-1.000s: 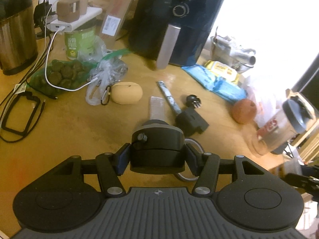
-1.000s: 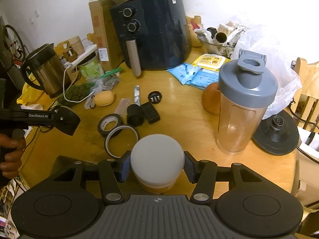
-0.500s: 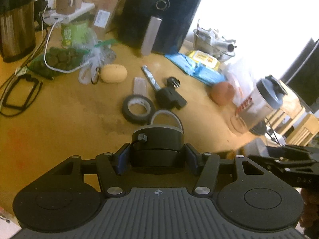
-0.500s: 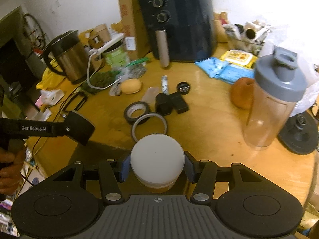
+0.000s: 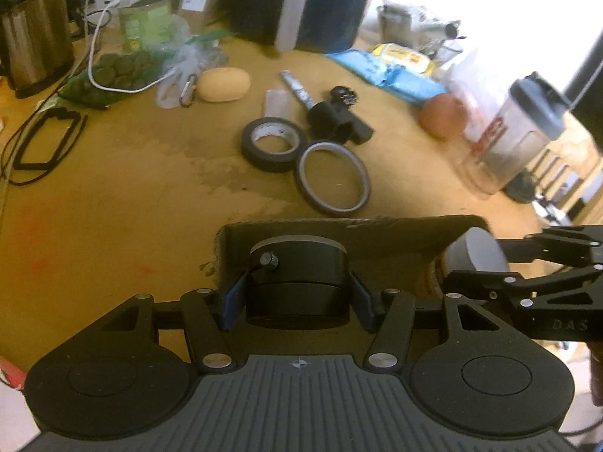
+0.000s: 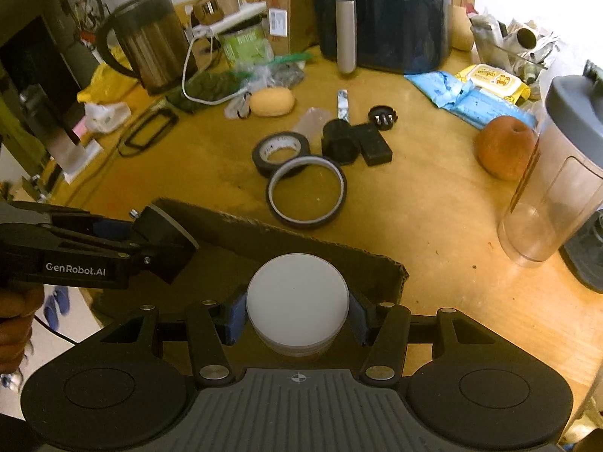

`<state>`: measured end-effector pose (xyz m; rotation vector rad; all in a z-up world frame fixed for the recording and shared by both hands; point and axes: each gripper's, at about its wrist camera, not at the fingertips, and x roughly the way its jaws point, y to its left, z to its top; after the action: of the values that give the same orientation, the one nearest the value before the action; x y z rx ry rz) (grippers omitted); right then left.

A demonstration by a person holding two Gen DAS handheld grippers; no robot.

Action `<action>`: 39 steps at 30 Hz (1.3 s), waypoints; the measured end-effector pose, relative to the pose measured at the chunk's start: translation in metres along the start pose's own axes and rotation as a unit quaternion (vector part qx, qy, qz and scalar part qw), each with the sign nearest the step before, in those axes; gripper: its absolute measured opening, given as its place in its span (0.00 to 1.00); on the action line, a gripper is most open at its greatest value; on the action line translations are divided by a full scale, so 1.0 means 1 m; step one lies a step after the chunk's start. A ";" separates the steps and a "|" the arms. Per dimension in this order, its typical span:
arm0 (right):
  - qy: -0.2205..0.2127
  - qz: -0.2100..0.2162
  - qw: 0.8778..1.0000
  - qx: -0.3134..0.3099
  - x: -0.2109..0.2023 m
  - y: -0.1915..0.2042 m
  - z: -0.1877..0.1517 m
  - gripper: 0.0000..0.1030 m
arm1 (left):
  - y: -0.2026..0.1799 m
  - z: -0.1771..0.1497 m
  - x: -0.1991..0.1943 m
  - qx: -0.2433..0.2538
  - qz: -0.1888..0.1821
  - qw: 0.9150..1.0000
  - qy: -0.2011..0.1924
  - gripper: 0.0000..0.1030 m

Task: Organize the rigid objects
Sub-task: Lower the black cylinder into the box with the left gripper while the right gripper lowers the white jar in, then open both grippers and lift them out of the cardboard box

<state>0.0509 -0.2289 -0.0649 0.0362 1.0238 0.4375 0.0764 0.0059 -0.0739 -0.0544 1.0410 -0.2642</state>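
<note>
While both loads hang over the cardboard box point(image 6: 286, 241) at the table's near edge, I count nothing dropped yet: my left gripper point(image 5: 297, 293) pinches a black round device point(image 5: 297, 275), my right gripper point(image 6: 296, 318) a white-lidded jar point(image 6: 297, 295). Tape rolls point(image 6: 280, 150) remain on the table point(image 6: 433, 226). "GenRobot.AI" reads clearly; shaker lettering is blurred.

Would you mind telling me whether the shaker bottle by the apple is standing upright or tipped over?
Upright. The shaker bottle stands on its base on the table, its grey lid on top, right beside the apple.
</note>
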 end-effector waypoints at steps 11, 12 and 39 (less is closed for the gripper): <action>0.000 -0.048 0.999 -0.014 0.017 0.009 0.003 0.75 | -0.010 0.001 0.000 0.019 0.050 0.998 -0.039 0.57; -0.010 -0.050 0.999 -0.016 0.013 0.011 0.002 0.83 | -0.011 0.002 -0.004 0.020 0.051 0.998 -0.041 0.59; -0.054 -0.073 0.996 0.025 -0.040 0.007 0.013 1.00 | 0.008 -0.006 -0.068 -0.007 0.035 0.998 -0.056 0.64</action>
<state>0.0416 -0.2349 -0.0243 0.0296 0.9232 0.2732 0.0402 0.0309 -0.0207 -0.0443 0.9308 -0.1875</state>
